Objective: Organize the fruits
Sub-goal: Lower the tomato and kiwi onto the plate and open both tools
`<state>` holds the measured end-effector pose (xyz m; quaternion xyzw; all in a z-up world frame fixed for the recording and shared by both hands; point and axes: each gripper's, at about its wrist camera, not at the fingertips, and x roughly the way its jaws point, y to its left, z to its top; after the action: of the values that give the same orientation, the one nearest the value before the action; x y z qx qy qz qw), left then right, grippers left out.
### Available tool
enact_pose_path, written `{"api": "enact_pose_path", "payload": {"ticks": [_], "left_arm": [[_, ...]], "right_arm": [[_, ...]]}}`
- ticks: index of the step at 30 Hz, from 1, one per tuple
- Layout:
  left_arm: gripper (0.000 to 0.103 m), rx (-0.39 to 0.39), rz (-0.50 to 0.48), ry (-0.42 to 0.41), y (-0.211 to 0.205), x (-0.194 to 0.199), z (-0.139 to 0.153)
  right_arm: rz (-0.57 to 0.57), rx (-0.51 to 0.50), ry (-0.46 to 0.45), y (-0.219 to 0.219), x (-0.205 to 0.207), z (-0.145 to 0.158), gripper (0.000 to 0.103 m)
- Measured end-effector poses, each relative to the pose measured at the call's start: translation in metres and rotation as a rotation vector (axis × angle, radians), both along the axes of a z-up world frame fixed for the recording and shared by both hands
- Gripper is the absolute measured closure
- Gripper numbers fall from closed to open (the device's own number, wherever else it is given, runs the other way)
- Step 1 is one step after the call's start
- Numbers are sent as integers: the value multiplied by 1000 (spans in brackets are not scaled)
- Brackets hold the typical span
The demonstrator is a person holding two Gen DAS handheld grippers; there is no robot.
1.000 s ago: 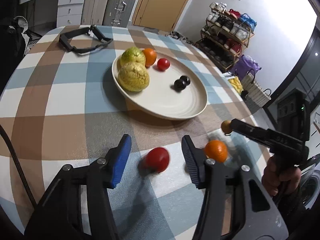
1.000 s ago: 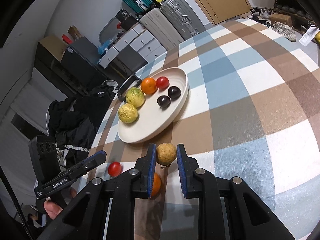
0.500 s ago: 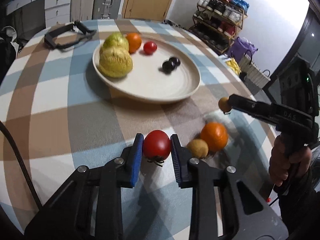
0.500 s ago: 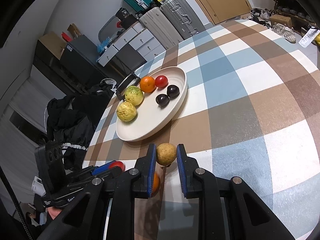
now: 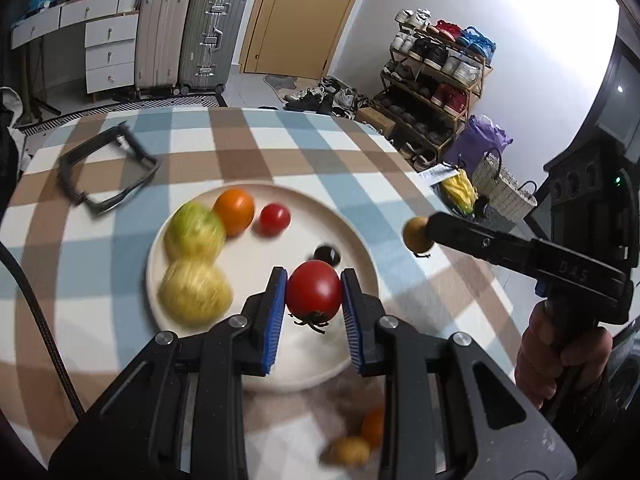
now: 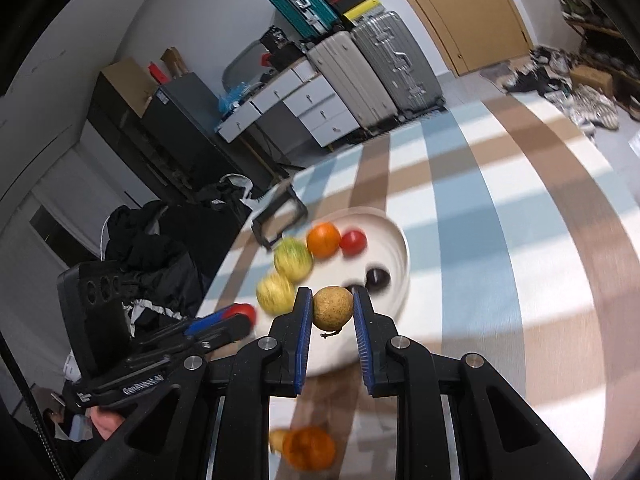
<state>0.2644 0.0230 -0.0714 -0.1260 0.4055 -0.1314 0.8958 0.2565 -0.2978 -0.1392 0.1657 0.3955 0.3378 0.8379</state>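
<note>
Left hand-held gripper [image 5: 314,300] clamps red tomato [image 5: 314,295] above near part of plate [image 5: 360,240]. Right hand-held gripper [image 6: 333,312] pinches tan fruit [image 6: 333,307] over plate's near rim (view blurred). Lower both before releasing; avoid dark plums [image 6: 378,278]; loose orange [image 6: 310,448] remains on surface.

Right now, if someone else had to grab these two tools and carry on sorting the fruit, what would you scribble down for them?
Left tool: shut on the red tomato, held above the near part of the white plate.
Right tool: shut on a small tan fruit, held in the air by the plate's edge.
On the plate: two yellow-green fruits, an orange, a small tomato and dark fruit.
Left to do: release both held fruits onto the plate, then fetch the orange and the small tan fruit beside it, both on the checked tablecloth near you.
</note>
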Motion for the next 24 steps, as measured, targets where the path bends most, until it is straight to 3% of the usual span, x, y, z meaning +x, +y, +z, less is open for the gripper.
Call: {"api": "enact_pose_path", "payload": {"ticks": [9,15,24], "left_arm": [[79,-50,19,66,-20,70,-24],[79,-52,27,100,-27,95,-45],[79,-54,22,118,-29,107,-58]], "right_arm": [[58,-27,-30,22,73,18,82],[94,-58,9,38,110,-1,82],[126,-104,50,55,131,-30,82]]}}
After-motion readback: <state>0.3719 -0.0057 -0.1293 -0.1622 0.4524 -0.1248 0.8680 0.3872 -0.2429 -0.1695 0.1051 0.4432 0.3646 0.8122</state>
